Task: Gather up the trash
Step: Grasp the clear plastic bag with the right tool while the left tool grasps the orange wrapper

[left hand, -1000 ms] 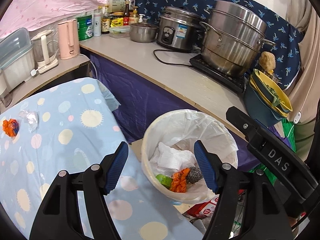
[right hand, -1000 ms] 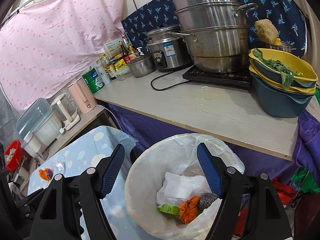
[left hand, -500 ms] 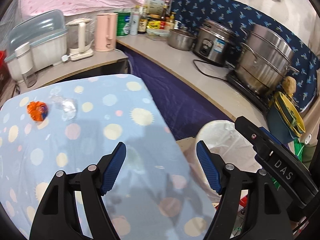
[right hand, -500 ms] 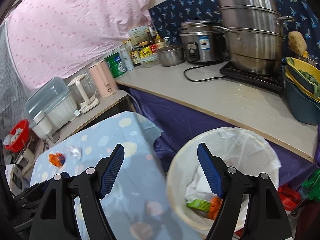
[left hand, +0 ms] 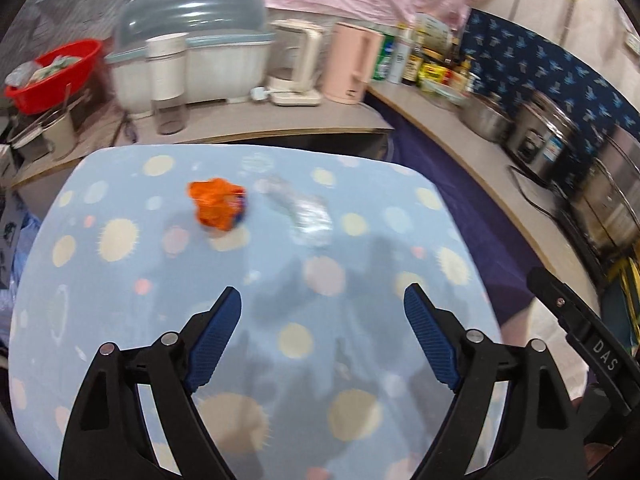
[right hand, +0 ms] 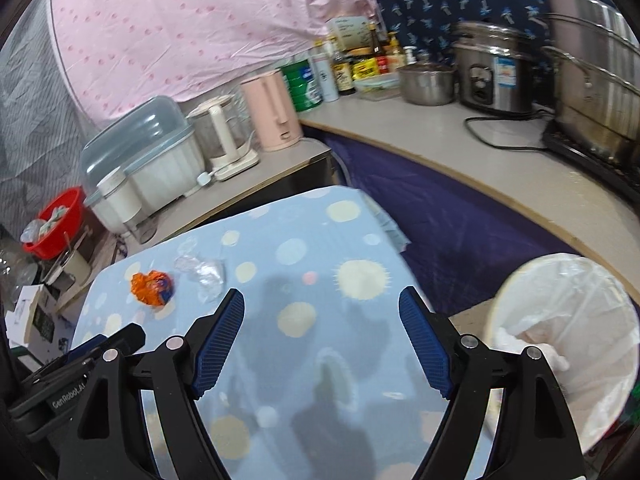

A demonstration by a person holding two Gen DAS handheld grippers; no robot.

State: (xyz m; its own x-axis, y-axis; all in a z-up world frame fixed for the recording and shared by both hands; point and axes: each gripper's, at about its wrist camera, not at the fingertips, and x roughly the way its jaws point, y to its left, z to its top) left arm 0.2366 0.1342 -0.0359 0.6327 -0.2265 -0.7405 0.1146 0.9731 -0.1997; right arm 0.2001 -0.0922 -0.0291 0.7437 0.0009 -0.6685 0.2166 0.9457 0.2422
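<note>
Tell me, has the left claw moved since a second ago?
Yes. The left claw swung away from the lined bin and now hangs open over the table, facing the orange wrapper.

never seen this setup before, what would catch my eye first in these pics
A crumpled bright orange wrapper lies on the pale blue polka-dot tablecloth, with a crinkled clear plastic wrapper just to its right. Both black grippers with blue pads, left and right, hang open over the cloth. A white-lined round trash bin stands beyond the table's right edge.

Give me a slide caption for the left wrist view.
Open left gripper faces orange wrapper and clear plastic scrap on the dotted tablecloth.
</note>
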